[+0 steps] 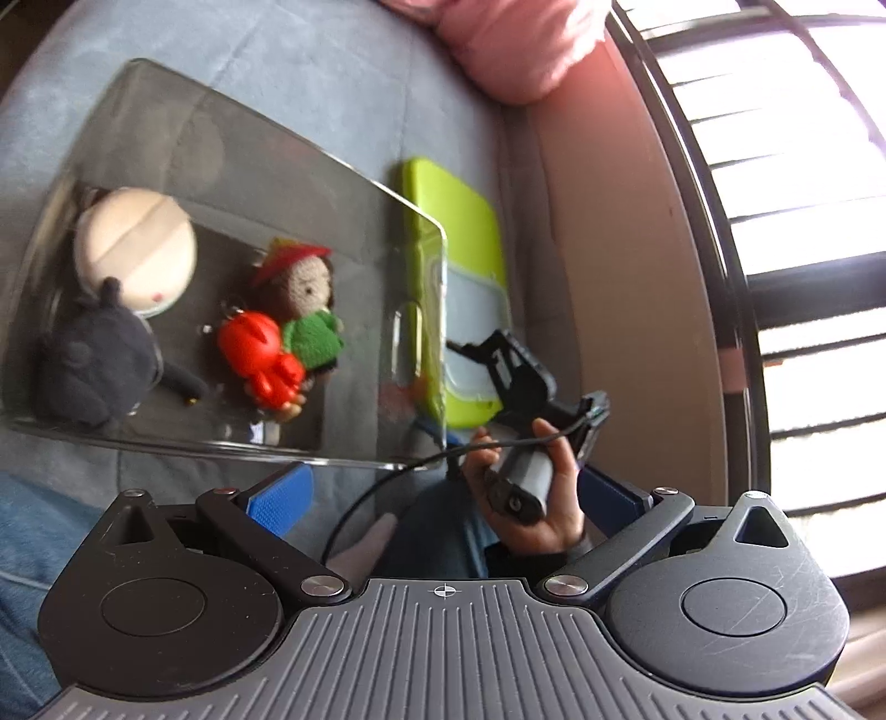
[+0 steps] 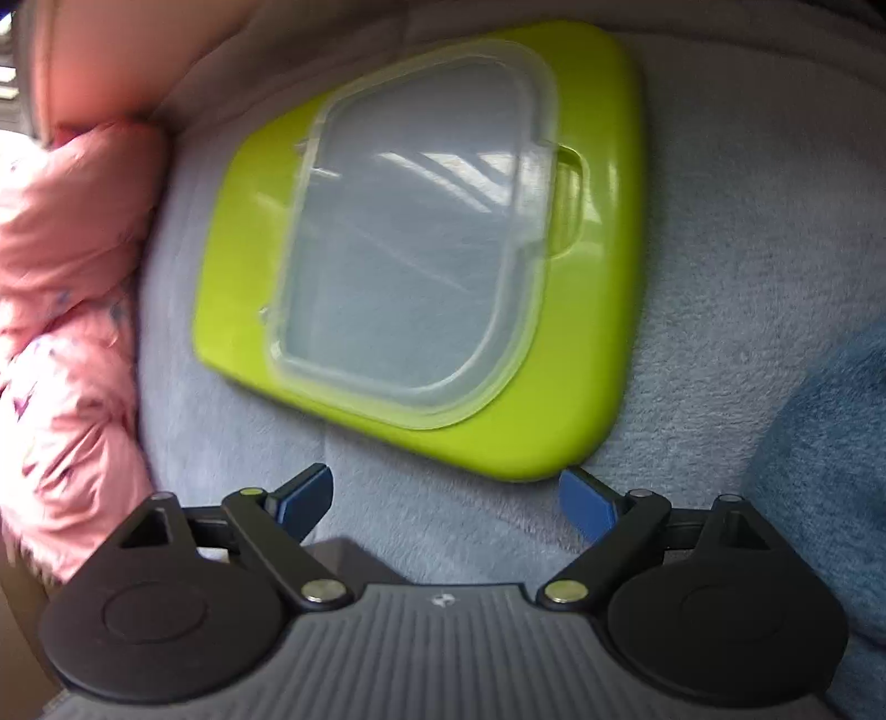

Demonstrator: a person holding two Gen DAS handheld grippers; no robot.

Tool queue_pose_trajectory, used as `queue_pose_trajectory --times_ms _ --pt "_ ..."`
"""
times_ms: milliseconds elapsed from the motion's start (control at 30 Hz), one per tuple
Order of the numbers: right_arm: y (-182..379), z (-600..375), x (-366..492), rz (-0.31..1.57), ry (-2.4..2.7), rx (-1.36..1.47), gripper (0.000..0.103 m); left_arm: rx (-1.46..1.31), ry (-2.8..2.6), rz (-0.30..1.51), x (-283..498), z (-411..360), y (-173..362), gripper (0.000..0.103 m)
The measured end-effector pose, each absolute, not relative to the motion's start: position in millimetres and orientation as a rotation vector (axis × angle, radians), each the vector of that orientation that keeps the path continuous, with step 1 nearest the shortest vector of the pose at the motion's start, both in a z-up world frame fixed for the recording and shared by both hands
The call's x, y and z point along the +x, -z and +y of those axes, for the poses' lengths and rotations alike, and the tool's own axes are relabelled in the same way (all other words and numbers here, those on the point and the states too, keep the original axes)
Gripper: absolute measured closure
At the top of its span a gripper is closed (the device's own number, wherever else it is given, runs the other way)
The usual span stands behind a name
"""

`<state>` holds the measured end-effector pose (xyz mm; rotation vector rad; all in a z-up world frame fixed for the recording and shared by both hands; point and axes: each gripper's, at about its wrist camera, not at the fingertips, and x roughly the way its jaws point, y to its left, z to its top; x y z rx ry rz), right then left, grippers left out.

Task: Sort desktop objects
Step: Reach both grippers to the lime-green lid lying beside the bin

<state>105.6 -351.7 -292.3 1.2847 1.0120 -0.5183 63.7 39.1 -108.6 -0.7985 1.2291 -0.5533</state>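
A clear plastic box (image 1: pixel 166 138) lies on a grey sofa seat. Inside it are a cream round plush (image 1: pixel 135 252), a dark grey plush (image 1: pixel 97 365), a red figure (image 1: pixel 260 354) and a knitted doll in green (image 1: pixel 310 310). A lime-green lid with a clear window (image 2: pixel 421 249) lies beside the box; it also shows in the left wrist view (image 1: pixel 470 266). My left gripper (image 1: pixel 443 493) is open and empty, just before the box's near edge. My right gripper (image 2: pixel 446 498) is open and empty, close to the lid's near edge; it also shows in the left wrist view (image 1: pixel 531 382).
A pink padded garment (image 2: pixel 61 310) lies at the seat's back corner, and also shows in the left wrist view (image 1: pixel 515 39). A blue cushion or denim (image 2: pixel 830 454) is at the right. The sofa backrest (image 1: pixel 620 277) and window bars (image 1: pixel 803 221) are beyond the lid.
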Motion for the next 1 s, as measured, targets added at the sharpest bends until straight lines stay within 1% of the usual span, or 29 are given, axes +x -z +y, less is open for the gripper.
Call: queue_pose_trajectory --times_ms 67,100,167,233,333,400,600,700,833,1000 --pt "303 -346 120 1.019 0.586 1.304 0.01 -0.818 0.534 1.232 63 45 112 0.0" --pt "307 -344 125 0.996 0.622 1.315 0.007 -0.822 0.526 1.235 63 46 114 0.0" --pt "314 -341 127 0.935 0.684 1.352 0.004 -0.817 0.516 1.244 63 47 115 0.0" --pt "311 -334 119 0.847 0.689 1.355 0.004 -0.809 0.514 1.258 65 44 118 0.0" --pt "301 -324 108 0.719 0.618 1.29 0.006 -0.796 0.517 1.283 71 35 122 0.0" --pt "289 -319 101 0.617 0.541 1.219 0.013 -0.787 0.518 1.299 74 29 124 0.0" --pt "253 -314 100 0.376 0.373 1.006 0.013 -0.761 0.522 1.348 85 11 132 0.0" --pt "253 -323 98 0.323 0.36 0.999 0.011 -0.739 0.53 1.366 95 -2 134 0.0" --pt "246 -350 89 0.301 0.349 1.092 0.009 -0.642 0.593 1.32 149 -56 119 0.0" --pt "253 -379 85 0.278 0.325 1.185 0.009 -0.521 0.67 1.261 217 -123 100 0.0"
